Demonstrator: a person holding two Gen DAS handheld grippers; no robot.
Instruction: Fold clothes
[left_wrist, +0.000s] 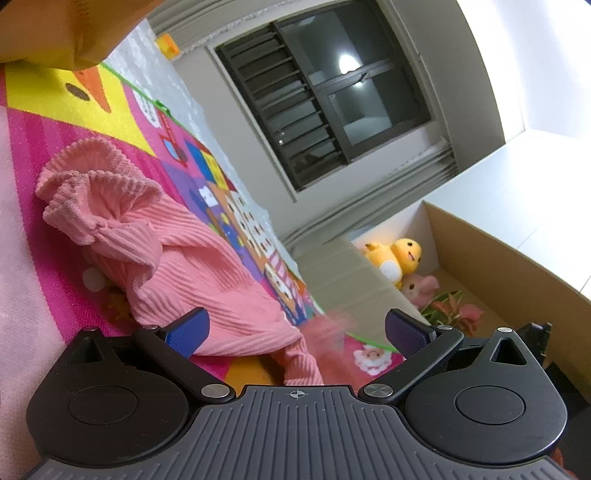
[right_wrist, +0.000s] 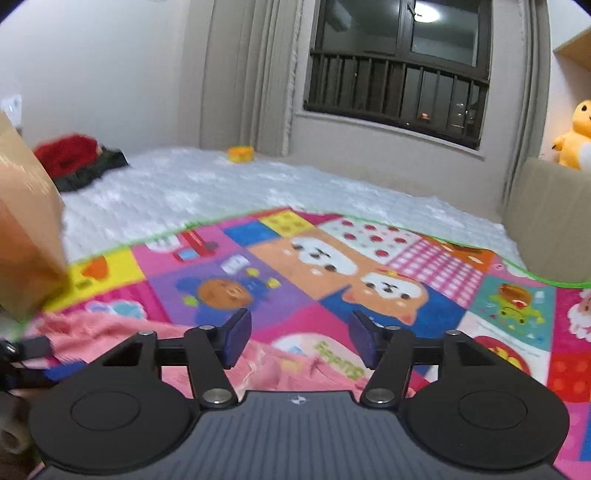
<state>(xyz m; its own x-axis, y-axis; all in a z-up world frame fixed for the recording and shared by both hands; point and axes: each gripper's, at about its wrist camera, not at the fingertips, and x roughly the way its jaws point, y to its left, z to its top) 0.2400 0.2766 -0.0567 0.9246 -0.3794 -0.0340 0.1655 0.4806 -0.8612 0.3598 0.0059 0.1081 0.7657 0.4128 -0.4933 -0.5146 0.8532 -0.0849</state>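
Claws, left (left_wrist: 297, 330) and right (right_wrist: 299, 338), gape empty; only left view shows sweater's (left_wrist: 192, 254) collar.

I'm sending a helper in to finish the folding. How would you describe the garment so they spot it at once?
Look for the bright cartoon patchwork mat spread over the white quilted bed under the barred window. On its near side lies the pink ribbed knit top, crumpled, one cuff flared open. It is the only plain pink cloth there; the mat is printed.
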